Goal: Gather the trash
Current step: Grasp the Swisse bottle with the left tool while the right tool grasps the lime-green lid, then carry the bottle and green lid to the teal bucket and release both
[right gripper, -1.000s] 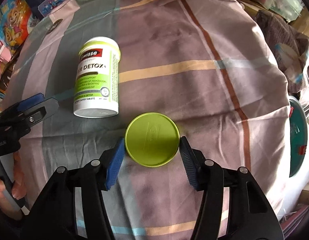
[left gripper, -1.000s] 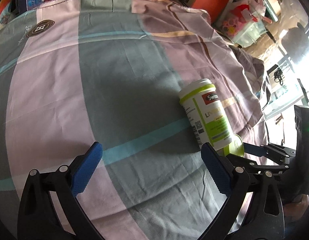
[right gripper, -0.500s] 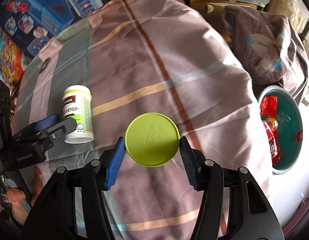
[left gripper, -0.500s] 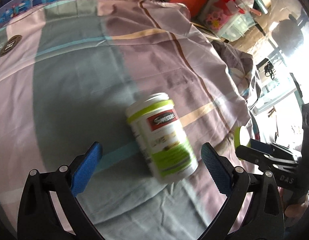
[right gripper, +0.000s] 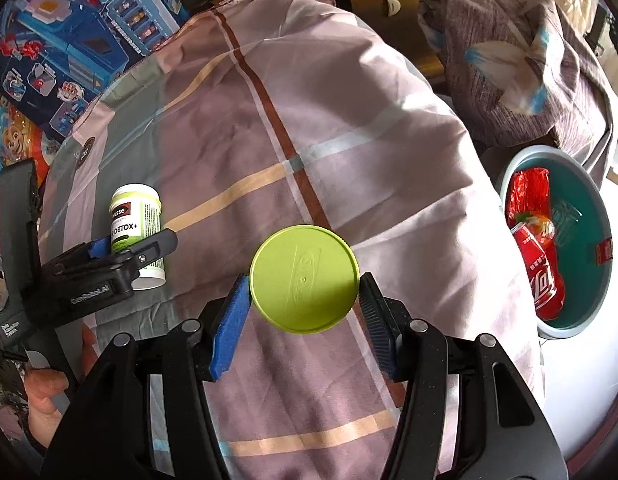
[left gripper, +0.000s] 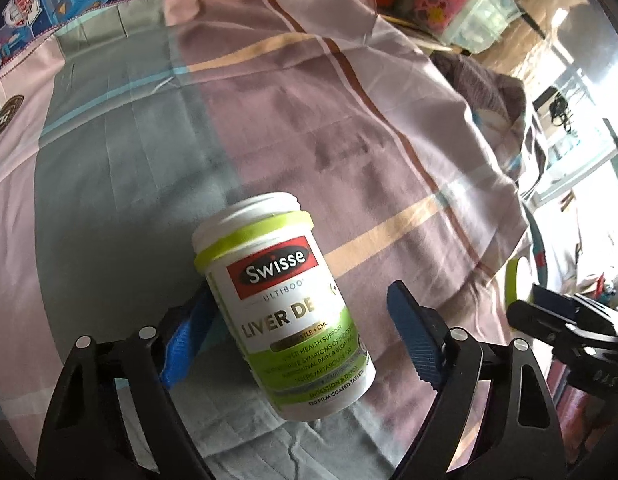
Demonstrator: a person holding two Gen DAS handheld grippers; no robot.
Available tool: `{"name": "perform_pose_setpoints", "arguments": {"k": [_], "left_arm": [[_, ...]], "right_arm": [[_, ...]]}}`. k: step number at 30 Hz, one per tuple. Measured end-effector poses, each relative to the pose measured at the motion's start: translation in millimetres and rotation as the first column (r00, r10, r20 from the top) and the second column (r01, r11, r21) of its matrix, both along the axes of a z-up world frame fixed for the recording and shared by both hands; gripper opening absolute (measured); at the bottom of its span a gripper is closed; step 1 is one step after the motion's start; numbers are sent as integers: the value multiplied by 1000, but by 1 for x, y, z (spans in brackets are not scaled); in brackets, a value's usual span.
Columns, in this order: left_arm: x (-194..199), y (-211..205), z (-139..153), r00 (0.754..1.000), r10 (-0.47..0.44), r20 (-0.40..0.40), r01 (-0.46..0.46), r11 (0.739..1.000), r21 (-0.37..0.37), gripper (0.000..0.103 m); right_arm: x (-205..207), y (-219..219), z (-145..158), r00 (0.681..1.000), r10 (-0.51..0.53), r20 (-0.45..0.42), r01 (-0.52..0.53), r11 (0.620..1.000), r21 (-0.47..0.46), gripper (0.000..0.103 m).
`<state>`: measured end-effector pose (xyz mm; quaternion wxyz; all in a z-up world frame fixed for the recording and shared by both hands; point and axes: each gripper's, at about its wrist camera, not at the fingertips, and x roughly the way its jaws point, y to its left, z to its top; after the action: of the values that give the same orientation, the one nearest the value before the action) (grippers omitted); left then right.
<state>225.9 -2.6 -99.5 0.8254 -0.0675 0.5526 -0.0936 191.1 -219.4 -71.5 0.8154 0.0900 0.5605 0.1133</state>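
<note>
A white and green Swisse supplement bottle (left gripper: 285, 304) lies without its lid on the checked bedsheet (left gripper: 129, 160). My left gripper (left gripper: 293, 336) is open around it, the left finger touching its side, the right finger apart. The bottle also shows in the right wrist view (right gripper: 135, 232), with the left gripper (right gripper: 125, 252) over it. My right gripper (right gripper: 303, 308) is shut on the round green lid (right gripper: 303, 279), held above the sheet. The lid shows edge-on in the left wrist view (left gripper: 513, 284).
A teal bin (right gripper: 589, 216) stands low at the right of the bed, holding a red can (right gripper: 545, 276) and a red wrapper. A purple blanket (right gripper: 509, 64) lies beyond it. Blue toy boxes (right gripper: 69, 48) stand at the far left.
My left gripper has moved in over the bottle and narrowed around it. My right gripper has lifted the lid higher and swung right, bringing the bin into view.
</note>
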Motion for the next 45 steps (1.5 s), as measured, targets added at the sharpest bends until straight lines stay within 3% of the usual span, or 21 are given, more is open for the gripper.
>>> {"name": "perform_pose_setpoints", "arguments": {"k": [3, 5, 8, 16, 27, 37, 45], "left_arm": [[2, -4, 0, 1000, 7, 9, -8, 998, 56, 61], [2, -5, 1, 1000, 7, 11, -8, 998, 57, 56], [-2, -12, 4, 999, -5, 48, -1, 993, 117, 55], [-8, -19, 8, 999, -23, 44, 17, 993, 117, 55], [-20, -46, 34, 993, -85, 83, 75, 990, 119, 55], [-25, -109, 50, 975, -202, 97, 191, 976, 108, 55], [-30, -190, 60, 929, -353, 107, 346, 935, 81, 55]], "right_arm": [[0, -4, -1, 1000, -6, 0, 6, 1000, 10, 53], [0, -6, -2, 1000, -8, 1, 8, 1000, 16, 53], [-2, -10, -2, 1000, -17, 4, 17, 1000, 21, 53], [-5, -19, 4, 999, -33, 16, 32, 999, 44, 53], [-16, -43, 16, 996, -68, 51, 63, 994, 93, 53], [-34, -109, 31, 980, -177, 94, 169, 981, 92, 53], [-56, -195, 52, 930, -333, 154, 316, 941, 124, 53]]}}
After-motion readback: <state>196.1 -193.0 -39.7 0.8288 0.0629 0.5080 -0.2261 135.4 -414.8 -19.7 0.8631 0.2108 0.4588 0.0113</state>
